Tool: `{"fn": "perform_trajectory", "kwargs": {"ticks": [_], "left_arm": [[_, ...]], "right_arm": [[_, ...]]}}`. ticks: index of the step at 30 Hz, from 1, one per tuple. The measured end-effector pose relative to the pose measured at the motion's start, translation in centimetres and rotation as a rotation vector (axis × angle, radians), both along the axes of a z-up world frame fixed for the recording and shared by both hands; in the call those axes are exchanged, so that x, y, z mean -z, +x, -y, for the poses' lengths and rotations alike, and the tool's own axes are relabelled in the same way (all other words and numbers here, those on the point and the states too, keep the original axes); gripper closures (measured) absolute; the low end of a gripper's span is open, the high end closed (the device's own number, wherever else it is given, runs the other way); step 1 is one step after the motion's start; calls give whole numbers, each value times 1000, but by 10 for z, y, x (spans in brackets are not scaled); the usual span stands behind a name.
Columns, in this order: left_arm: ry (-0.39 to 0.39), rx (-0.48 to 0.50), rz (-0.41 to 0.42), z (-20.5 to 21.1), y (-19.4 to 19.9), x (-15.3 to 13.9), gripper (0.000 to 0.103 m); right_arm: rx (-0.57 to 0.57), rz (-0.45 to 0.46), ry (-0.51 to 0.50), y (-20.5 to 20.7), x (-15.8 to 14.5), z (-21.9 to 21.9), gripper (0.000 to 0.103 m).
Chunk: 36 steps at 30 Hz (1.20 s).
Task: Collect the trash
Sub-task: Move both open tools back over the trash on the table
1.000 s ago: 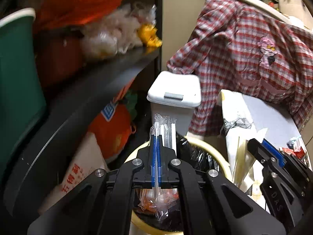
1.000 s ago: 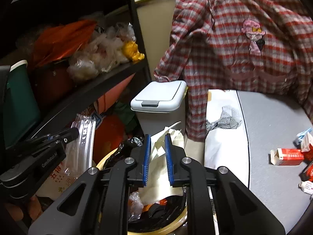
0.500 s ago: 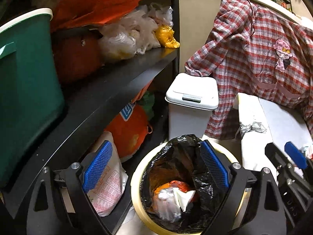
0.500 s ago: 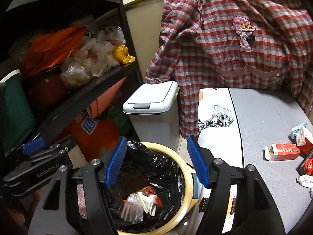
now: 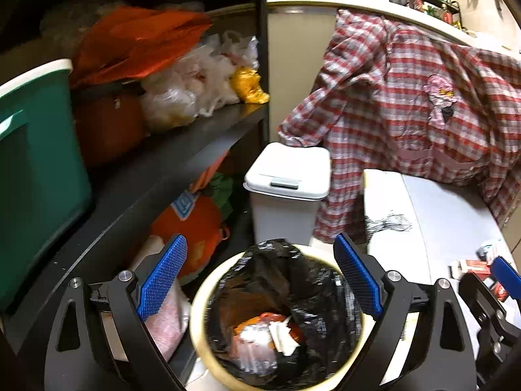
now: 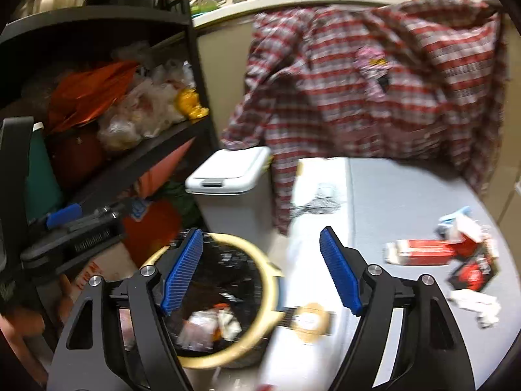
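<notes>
Beside a cluttered shelf [image 5: 182, 150], a bag-lined bin [image 5: 276, 319] holds trash; left gripper [image 5: 260, 280] gapes wide, empty; right gripper [image 6: 260, 270] widening, empty.

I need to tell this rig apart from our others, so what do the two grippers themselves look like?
Both match. The left gripper and the right gripper have black frames with triangular cut-outs and silver round bolts at the pivots. Each finger carries a long blue pad with a fine ribbed grid texture. Seen from the right wrist, the left gripper's side bears white lettering, too blurred to read. No cables or sleeves show.
</notes>
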<state>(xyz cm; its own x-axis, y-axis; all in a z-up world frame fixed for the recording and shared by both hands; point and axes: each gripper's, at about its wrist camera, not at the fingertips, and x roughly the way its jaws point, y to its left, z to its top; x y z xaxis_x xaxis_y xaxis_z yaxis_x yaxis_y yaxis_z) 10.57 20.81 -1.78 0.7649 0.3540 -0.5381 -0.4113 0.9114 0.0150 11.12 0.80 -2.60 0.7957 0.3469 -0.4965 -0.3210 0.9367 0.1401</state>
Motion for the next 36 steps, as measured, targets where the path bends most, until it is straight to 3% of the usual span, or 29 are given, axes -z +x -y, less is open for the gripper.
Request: {"fn": "perform_trajectory", "kwargs": {"ticks": [6,13,18,23,28,33,36], "left_arm": [[-31,67,28,40,10,-4,14],[18,194,72,107,21,-3,14],[72,271,79,144,23,0,14],[79,298,91,157,26,0,14],[37,291,79,161,36,8,14],[12,294,55,169,47,17,14],[21,308,48,174,49,21,14]], "right_arm": [[145,-5,-21,-7,1,68,29],[306,-1,-24,-15,8,143,29],[442,-1,-8,-3,29,203,29],[545,-82,11,25,58,251,29],[576,-116,-17,41,80,271,29],[534,-116,-42,53,94,275,29],[525,-112,-3,63,99,282,29]]}}
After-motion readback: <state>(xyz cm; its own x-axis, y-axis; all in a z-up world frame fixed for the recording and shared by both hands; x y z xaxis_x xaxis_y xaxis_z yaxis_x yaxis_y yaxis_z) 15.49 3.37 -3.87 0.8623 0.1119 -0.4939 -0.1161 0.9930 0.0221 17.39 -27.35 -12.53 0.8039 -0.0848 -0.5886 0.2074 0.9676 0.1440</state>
